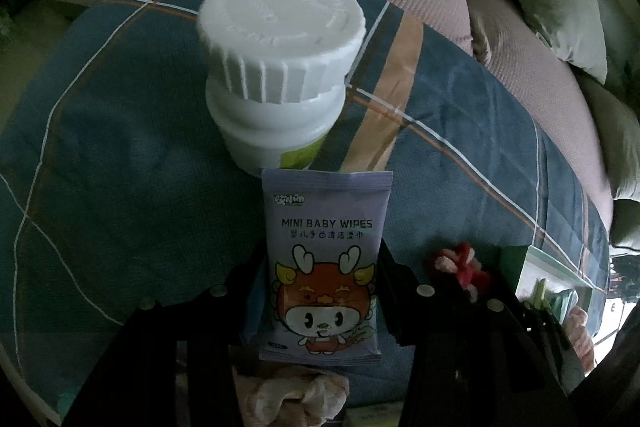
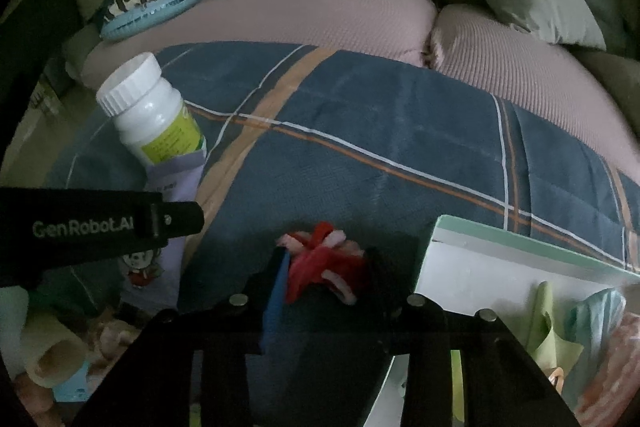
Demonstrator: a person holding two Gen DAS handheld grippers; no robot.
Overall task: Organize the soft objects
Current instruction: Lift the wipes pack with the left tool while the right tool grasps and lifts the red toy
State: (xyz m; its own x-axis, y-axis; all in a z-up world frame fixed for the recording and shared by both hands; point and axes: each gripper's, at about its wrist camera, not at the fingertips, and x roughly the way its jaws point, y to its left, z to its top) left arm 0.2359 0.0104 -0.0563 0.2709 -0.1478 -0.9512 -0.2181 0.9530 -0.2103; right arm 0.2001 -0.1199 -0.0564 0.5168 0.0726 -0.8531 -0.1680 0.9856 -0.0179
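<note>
Left wrist view.
- Left gripper [image 1: 320, 291]: clenched on a pack of baby wipes [image 1: 322, 267], held upright between the fingers.
- White bottle [image 1: 276, 75]: at 12 o'clock from the pack, its base hidden behind the pack's top edge; whether it rests on the pack or is pinched along with it cannot be told.
- Plaid blanket [image 1: 120, 147]: spread beneath.
- Beige plush piece [image 1: 296, 395]: at 6 o'clock, under the gripper.
- Red and pink pipe-cleaner toy [image 1: 460, 265]: at 3 o'clock.

Right wrist view.
- Right gripper [image 2: 326, 277]: fingers close on either side of the pipe-cleaner toy [image 2: 320, 267], apparently grasping it.
- White storage box [image 2: 500, 255]: just beside at 3 o'clock, with green and pale cloths inside.
- Bottle [image 2: 152, 111]: tilted at 10 o'clock, above the wipes [image 2: 176, 179] and the other gripper's finger [image 2: 176, 219].
- Pink cushion [image 2: 300, 15]: behind the blanket.

Risks, judged.
- The bottle leans and looks top-heavy; any tilt of the pack could tip it onto the blanket.
- The soft pack may buckle under the squeeze.
- The toy's wire loops could snag on the box rim.
</note>
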